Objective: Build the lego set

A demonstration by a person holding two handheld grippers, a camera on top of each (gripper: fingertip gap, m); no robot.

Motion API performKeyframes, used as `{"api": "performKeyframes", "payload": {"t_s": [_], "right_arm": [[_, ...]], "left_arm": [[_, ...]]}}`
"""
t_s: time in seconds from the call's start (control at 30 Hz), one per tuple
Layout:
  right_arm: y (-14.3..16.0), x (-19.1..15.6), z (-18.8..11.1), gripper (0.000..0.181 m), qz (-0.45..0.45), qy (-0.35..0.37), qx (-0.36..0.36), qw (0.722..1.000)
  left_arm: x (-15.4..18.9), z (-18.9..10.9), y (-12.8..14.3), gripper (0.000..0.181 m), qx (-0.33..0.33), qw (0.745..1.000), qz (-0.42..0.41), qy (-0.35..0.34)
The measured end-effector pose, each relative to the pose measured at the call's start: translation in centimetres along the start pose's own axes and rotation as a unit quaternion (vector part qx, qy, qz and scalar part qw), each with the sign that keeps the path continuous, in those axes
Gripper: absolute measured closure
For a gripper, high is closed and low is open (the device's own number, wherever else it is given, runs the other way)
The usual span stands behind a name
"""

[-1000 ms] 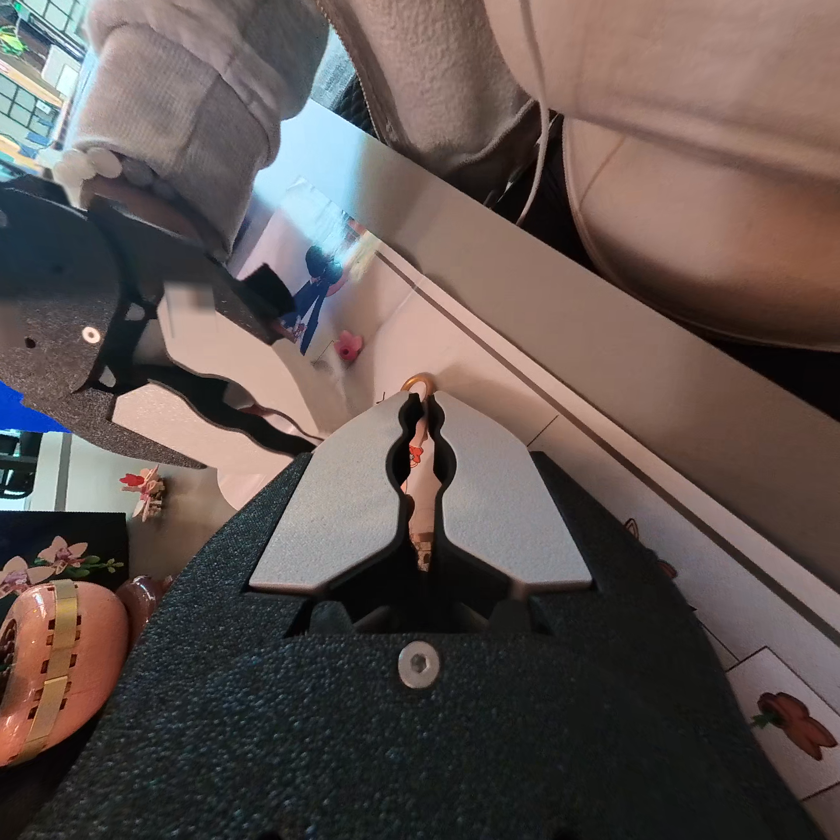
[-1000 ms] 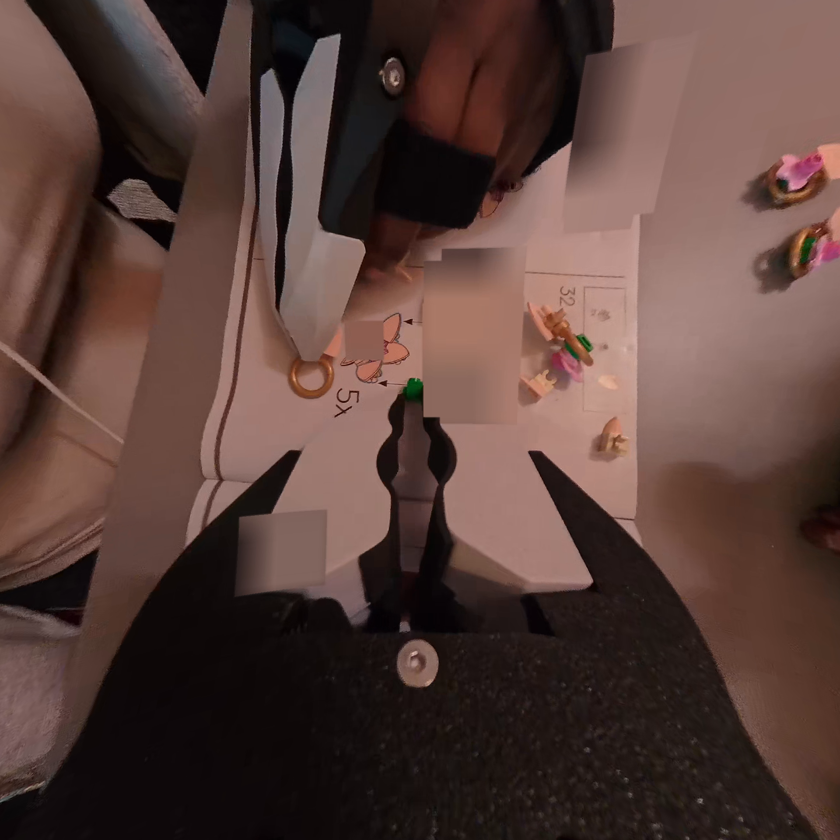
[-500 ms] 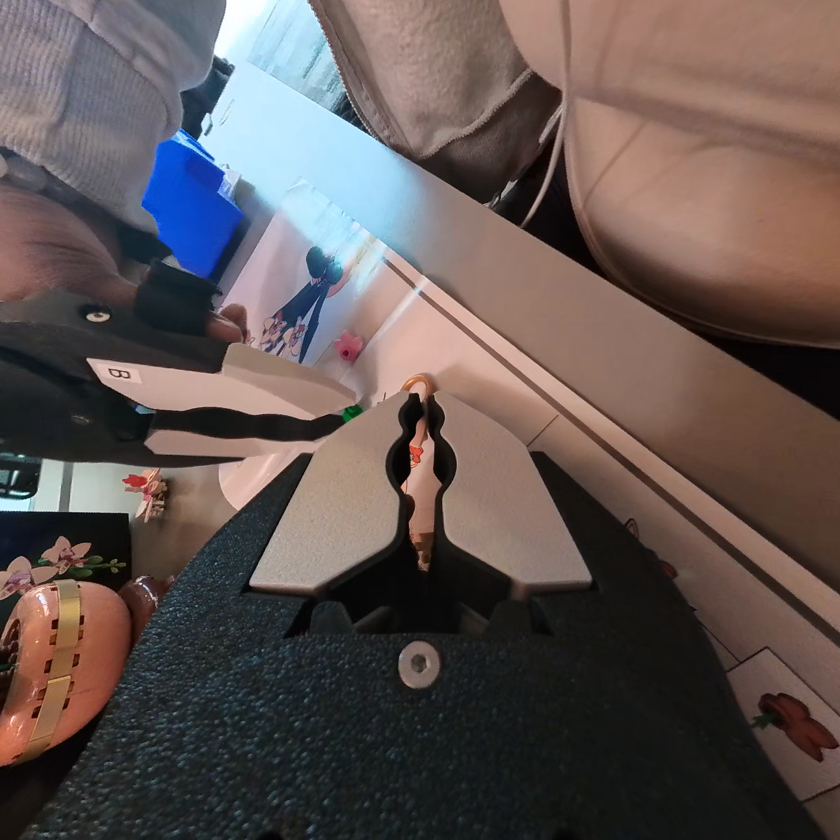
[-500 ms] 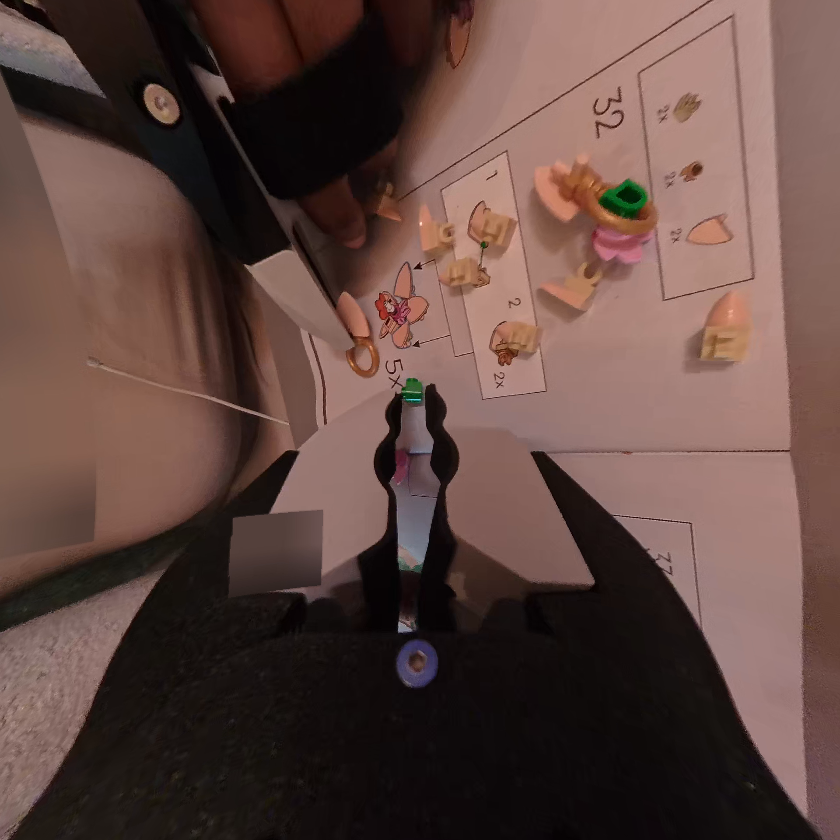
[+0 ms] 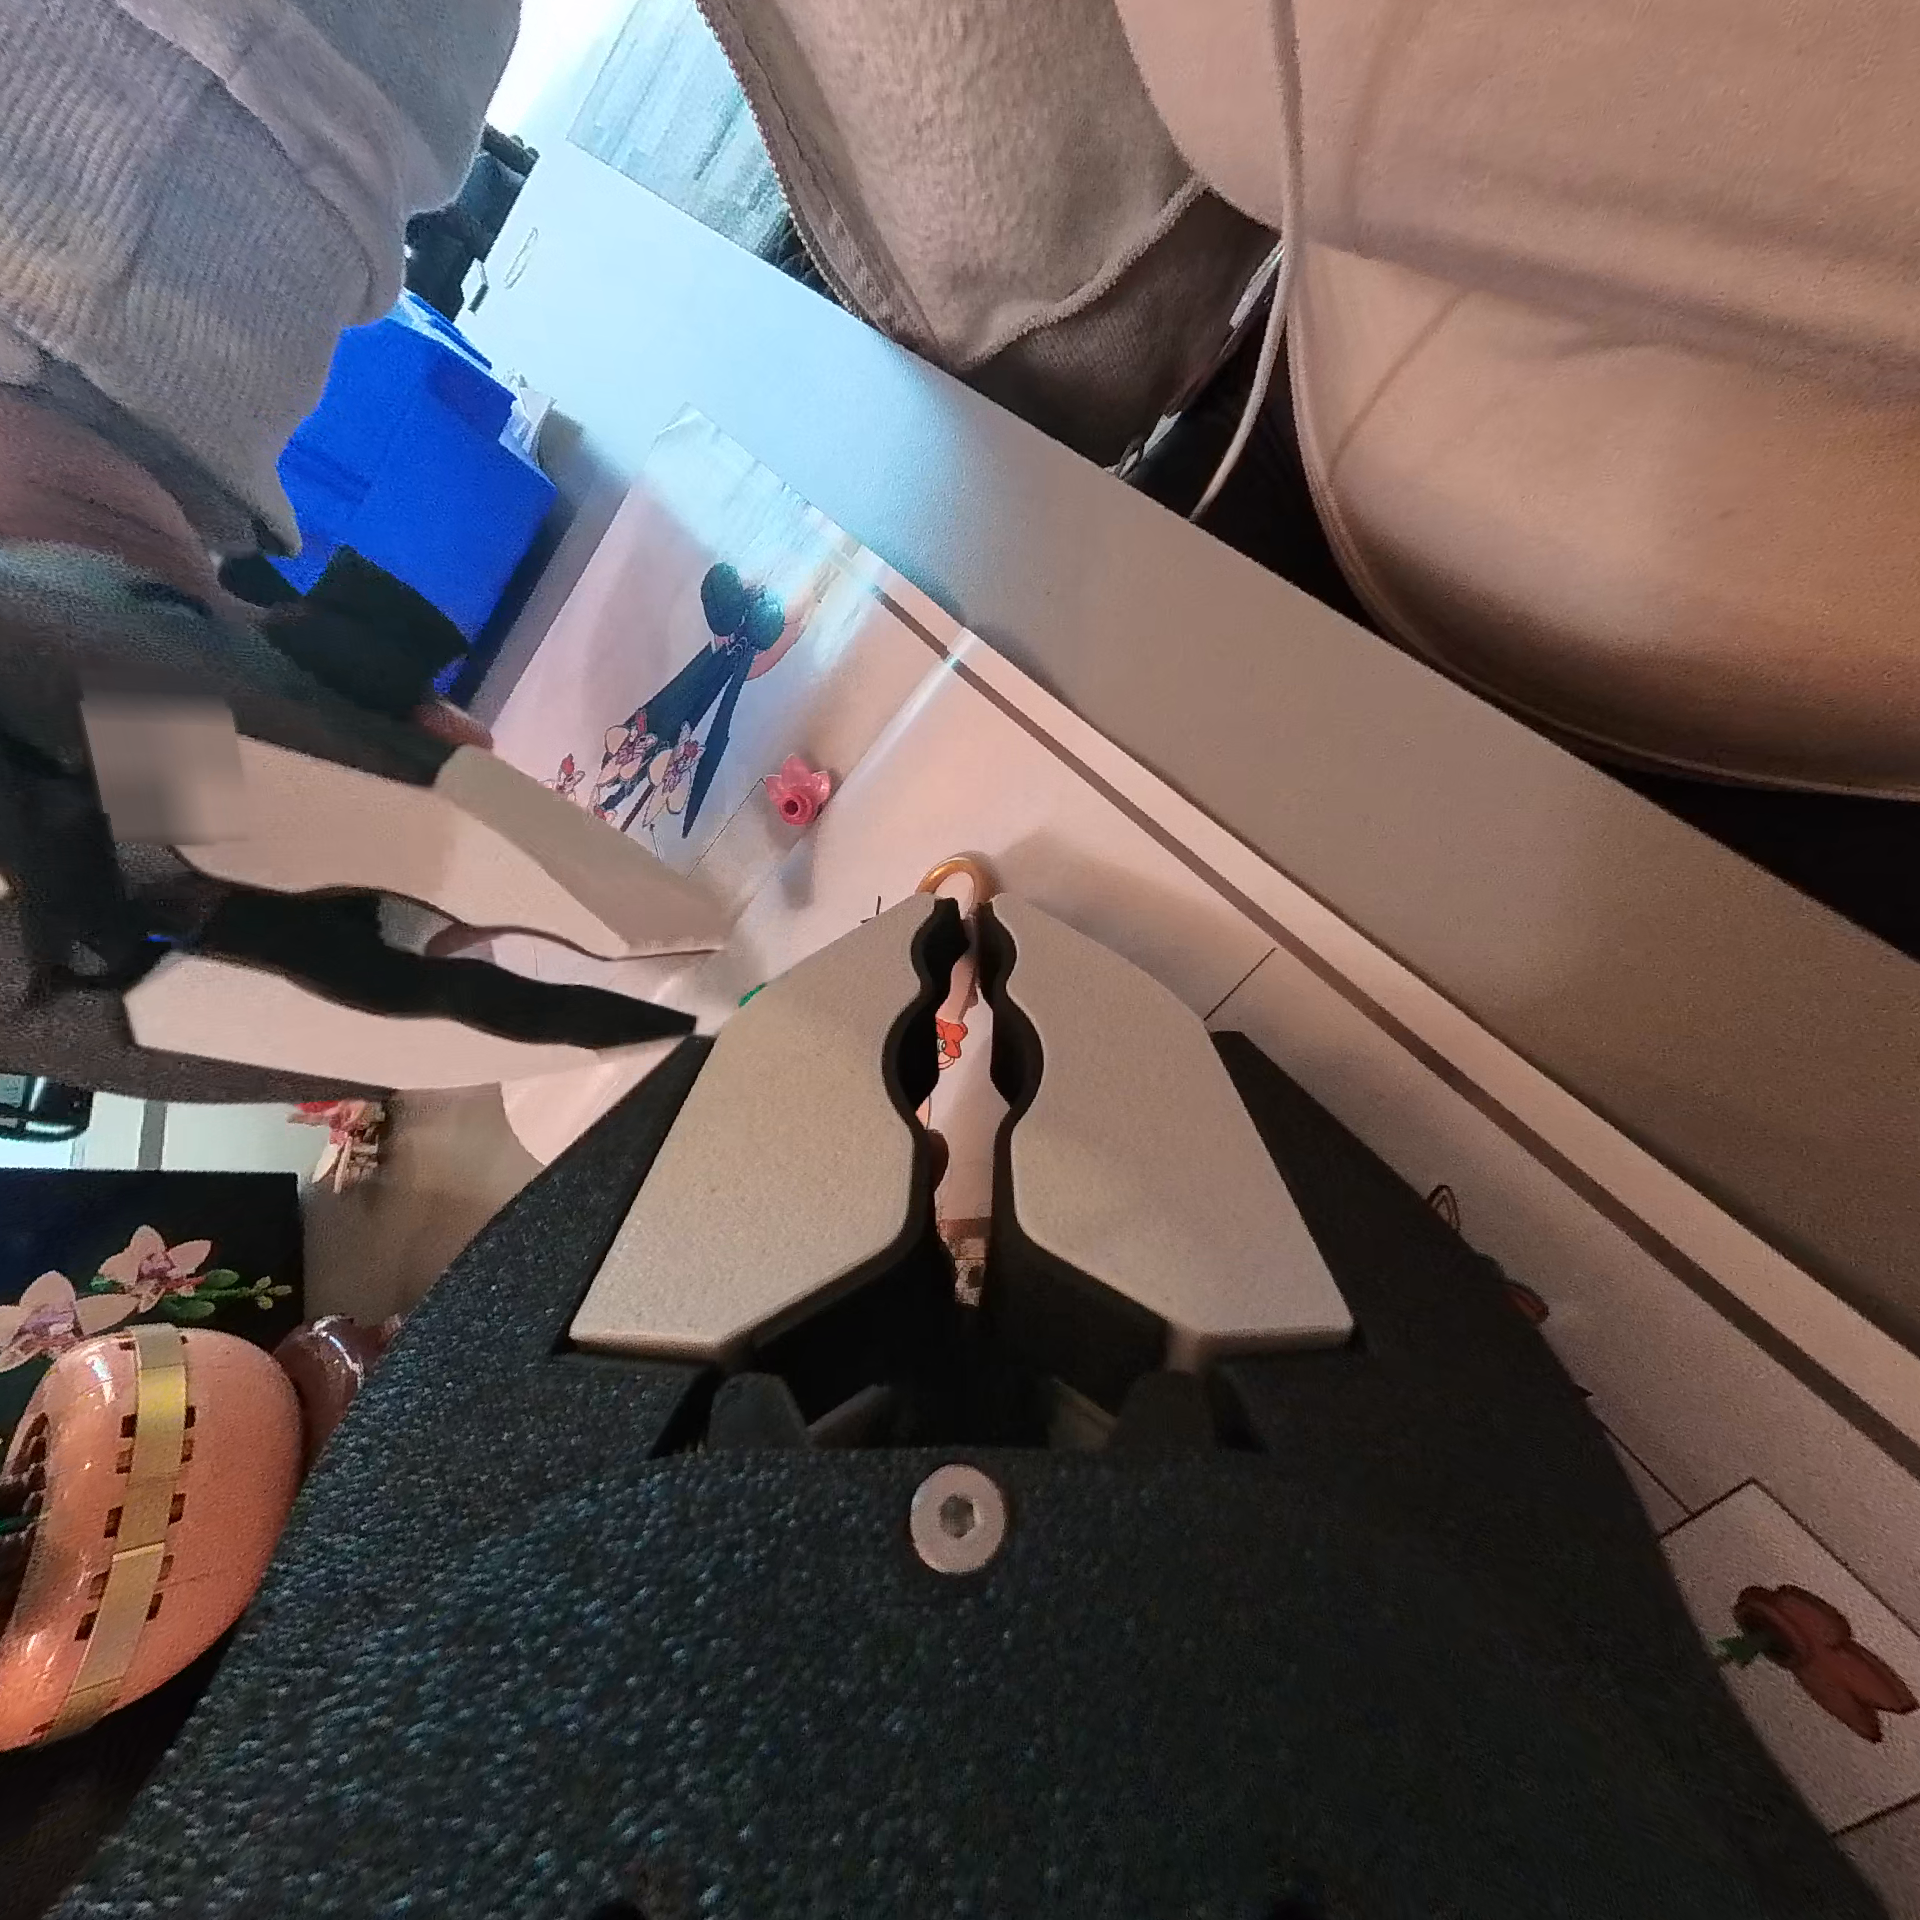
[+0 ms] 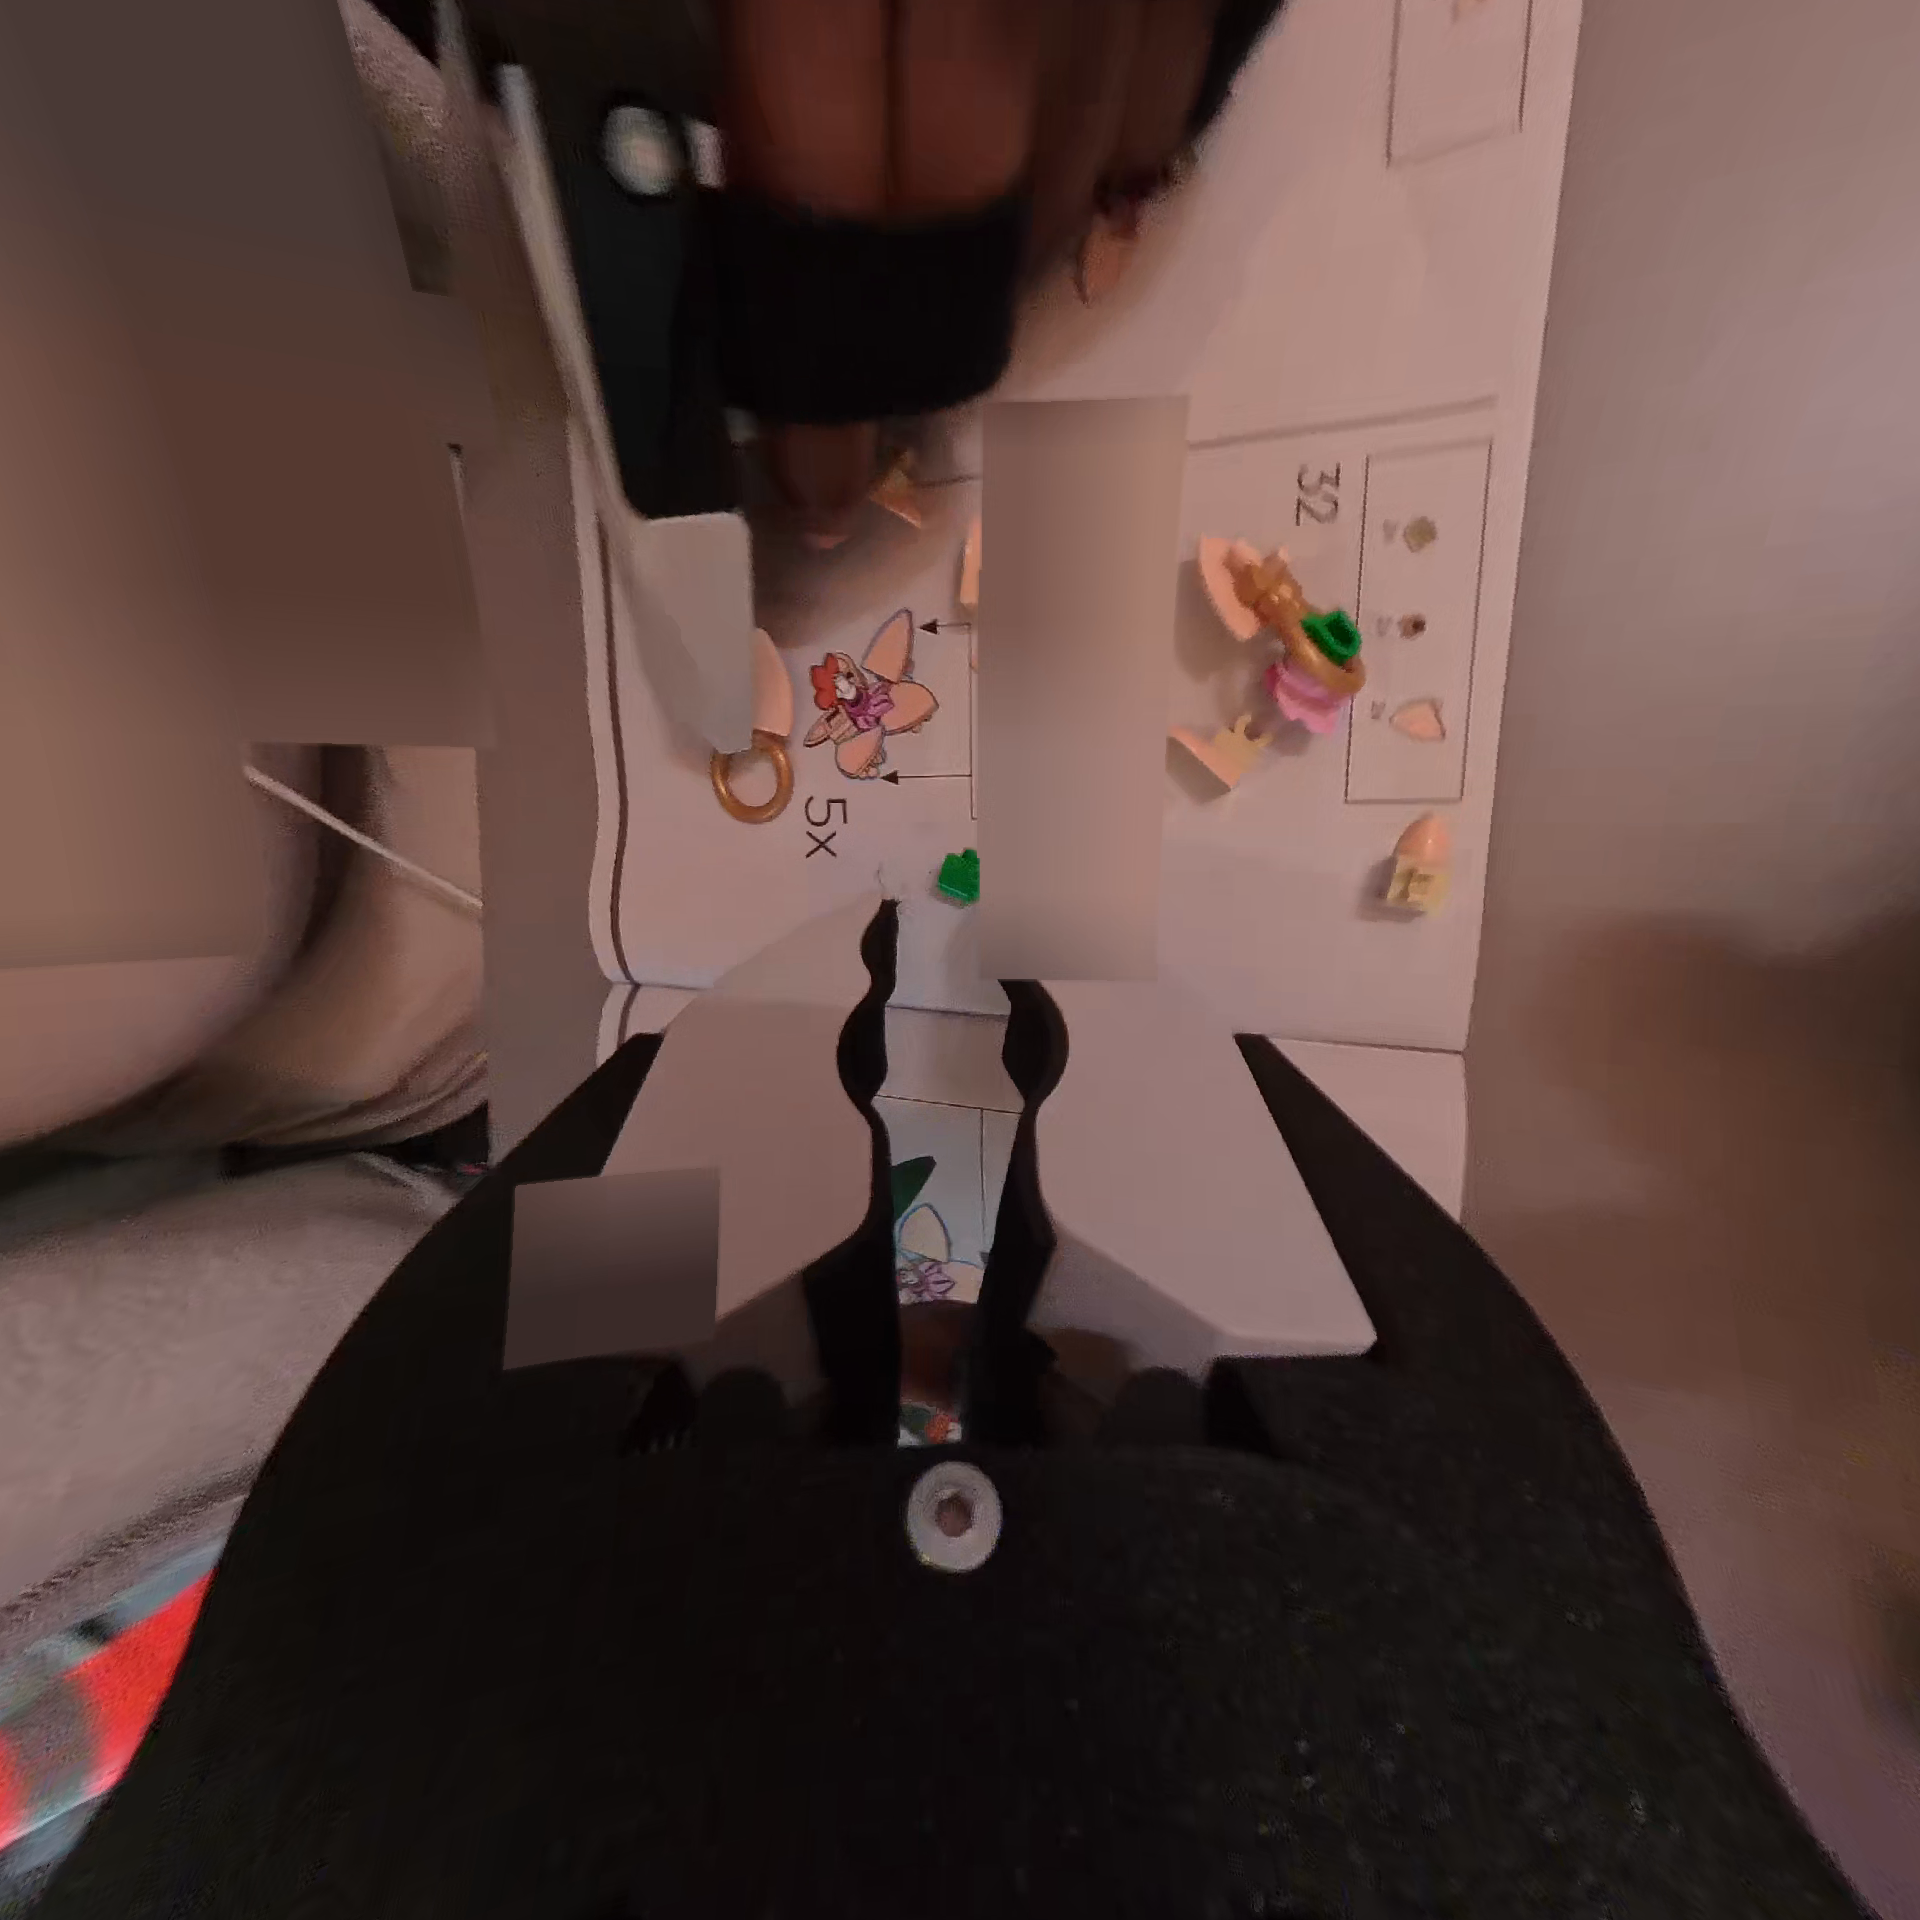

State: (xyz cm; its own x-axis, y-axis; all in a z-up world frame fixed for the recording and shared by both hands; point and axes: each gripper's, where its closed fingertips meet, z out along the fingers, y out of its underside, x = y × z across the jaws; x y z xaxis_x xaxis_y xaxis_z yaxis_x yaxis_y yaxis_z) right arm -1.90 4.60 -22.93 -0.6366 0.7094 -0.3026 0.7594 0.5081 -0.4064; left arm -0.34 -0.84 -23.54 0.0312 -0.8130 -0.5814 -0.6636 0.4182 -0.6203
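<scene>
My left gripper (image 5: 966,912) is shut on a peach petal piece with a gold ring (image 5: 948,873) that sticks out past its tips, low over the open instruction booklet (image 5: 1143,935). In the right wrist view this gripper (image 6: 743,717) comes in from the top with the petal and the gold ring (image 6: 750,784). My right gripper (image 6: 951,951) is open and empty. A small green piece (image 6: 958,878) lies on the booklet page (image 6: 1195,935) just ahead of its tips. The right gripper also shows in the left wrist view (image 5: 686,987), left of my left gripper.
A cluster of peach, gold, green and pink pieces (image 6: 1288,655) and a lone peach petal piece (image 6: 1413,868) lie on the page. A pink flower piece (image 5: 795,790), a pink vase (image 5: 135,1538), an orchid box (image 5: 135,1268) and a blue box (image 5: 416,499) are about. The person's torso is past the table edge. About 6 cm separates my left fingertips from my right. The left gripper is farther from the pink vase (image 5: 135,1538), some 20 cm, than the right, some 15 cm.
My right gripper was shut on the green piece; it has opened and the piece now lies on the page. The left gripper has kept its hold on the ring piece.
</scene>
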Motion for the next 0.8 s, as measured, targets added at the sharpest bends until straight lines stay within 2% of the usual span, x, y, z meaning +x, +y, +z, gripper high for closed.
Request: {"api": "performKeyframes", "payload": {"t_s": [0.1, 0.17, 0.27, 0.5, 0.8], "right_arm": [[-0.1, 0.4, -0.5, 0.171, -0.043, 0.036, 0.039, 0.998], [-0.3, 1.2, -0.8, 0.177, -0.015, 0.062, 0.08, 0.995], [-0.7, 0.9, -0.4, 0.177, 0.049, 0.042, 0.147, 0.987], [-0.2, 0.4, 1.0, 0.174, 0.081, 0.063, 0.175, 0.979], [-0.4, -0.5, 1.5, 0.177, -0.003, 0.146, 0.156, 0.977]], "left_arm": [[0.0, 0.0, 0.0, 0.177, 0.0, 1.0, 0.0, 0.0], [0.0, 0.0, 0.0, 0.177, 0.0, 1.0, -0.001, 0.0], [0.0, 0.0, 0.0, 0.177, 0.0, 1.0, -0.001, 0.001], [0.0, 0.0, 0.0, 0.177, 0.0, 1.0, -0.001, 0.0], [0.0, 0.0, 0.0, 0.177, 0.0, 1.0, 0.0, 0.0]]}}
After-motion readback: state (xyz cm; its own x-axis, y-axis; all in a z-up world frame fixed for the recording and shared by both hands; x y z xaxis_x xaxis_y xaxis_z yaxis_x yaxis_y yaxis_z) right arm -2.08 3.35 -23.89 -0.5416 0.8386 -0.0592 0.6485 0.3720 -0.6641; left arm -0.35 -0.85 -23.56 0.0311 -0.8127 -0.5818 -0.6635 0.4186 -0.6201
